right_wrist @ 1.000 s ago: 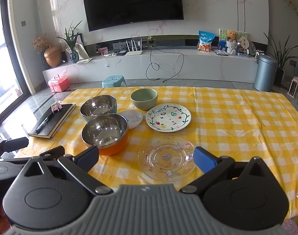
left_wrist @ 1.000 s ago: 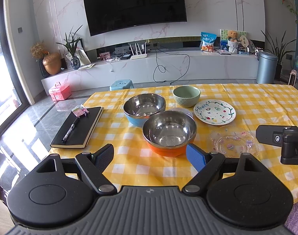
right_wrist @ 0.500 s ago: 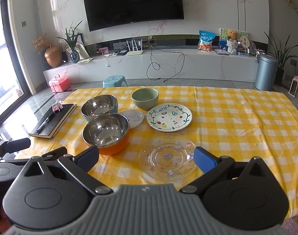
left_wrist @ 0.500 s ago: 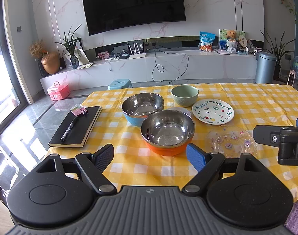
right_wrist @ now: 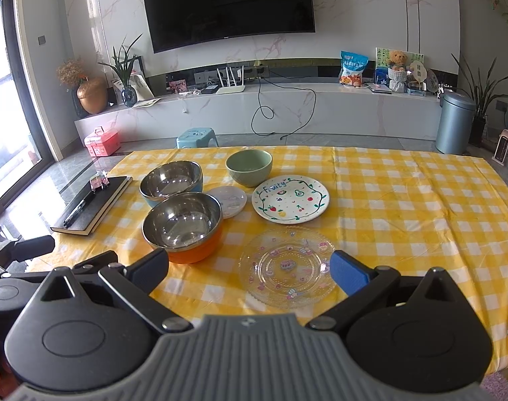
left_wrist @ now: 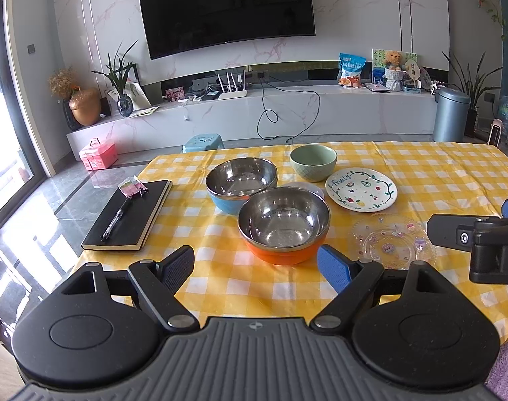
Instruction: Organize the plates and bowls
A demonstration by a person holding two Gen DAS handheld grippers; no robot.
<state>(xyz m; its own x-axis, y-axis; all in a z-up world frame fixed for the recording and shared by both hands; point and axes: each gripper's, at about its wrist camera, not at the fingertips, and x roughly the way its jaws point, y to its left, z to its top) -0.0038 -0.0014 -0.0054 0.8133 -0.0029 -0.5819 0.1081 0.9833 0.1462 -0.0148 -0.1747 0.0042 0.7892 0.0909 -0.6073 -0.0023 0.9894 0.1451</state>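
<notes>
A yellow-and-white checked tablecloth covers the table before a wall-mounted black television. Near the orange-based steel bowl sit a clear patterned glass plate and a black notebook. Left gripper and right gripper hover with jaws spread, empty.

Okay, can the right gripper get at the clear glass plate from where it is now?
Probably yes: the right gripper is open, the clear glass plate lies flat just ahead, and nothing stands between.

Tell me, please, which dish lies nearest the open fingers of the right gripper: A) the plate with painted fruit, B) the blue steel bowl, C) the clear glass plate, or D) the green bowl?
C: in the right wrist view the clear glass plate lies on the checked cloth just ahead of the right gripper, between its spread fingers, with the other dishes farther back.
</notes>
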